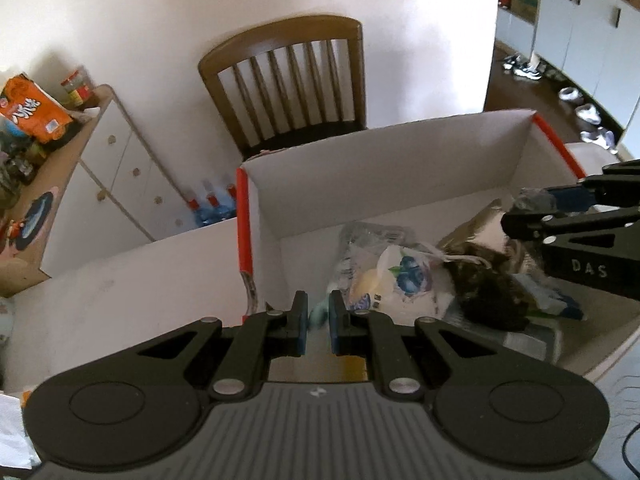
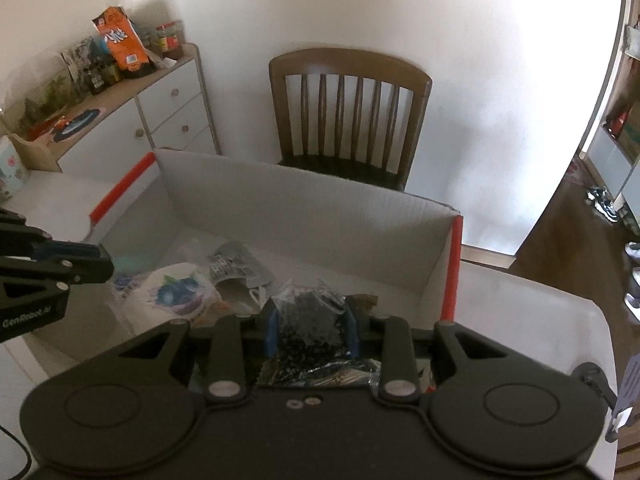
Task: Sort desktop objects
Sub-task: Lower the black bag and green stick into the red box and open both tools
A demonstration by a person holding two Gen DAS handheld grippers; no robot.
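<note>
— What have you got in your right hand?

— My right gripper (image 2: pixel 310 330) is pinching a clear bag of dark bits (image 2: pixel 308 332) between its blue pads (image 2: pixel 271 330). The bag hangs over the near part of the white box (image 2: pixel 304 208) with red edges.

— And the left?

— My left gripper (image 1: pixel 318 322) has its jaws pressed almost together. Something pale green (image 1: pixel 318 314) shows in the narrow gap at their tips; I can't tell what it is, nor whether the pads press on it. It sits over the box's near left corner.

— What lies in the box?

— A white packet with a blueberry picture (image 2: pixel 176 292), a silvery pouch (image 2: pixel 236 266) just beside it, and more wrappers underneath.

— Beyond that?

— The box stands on a white table (image 2: pixel 520 300). A wooden chair (image 2: pixel 348 116) is behind it by the wall, and a white cabinet (image 2: pixel 168 120) to the left carries an orange snack bag (image 2: pixel 120 38) and jars.
</note>
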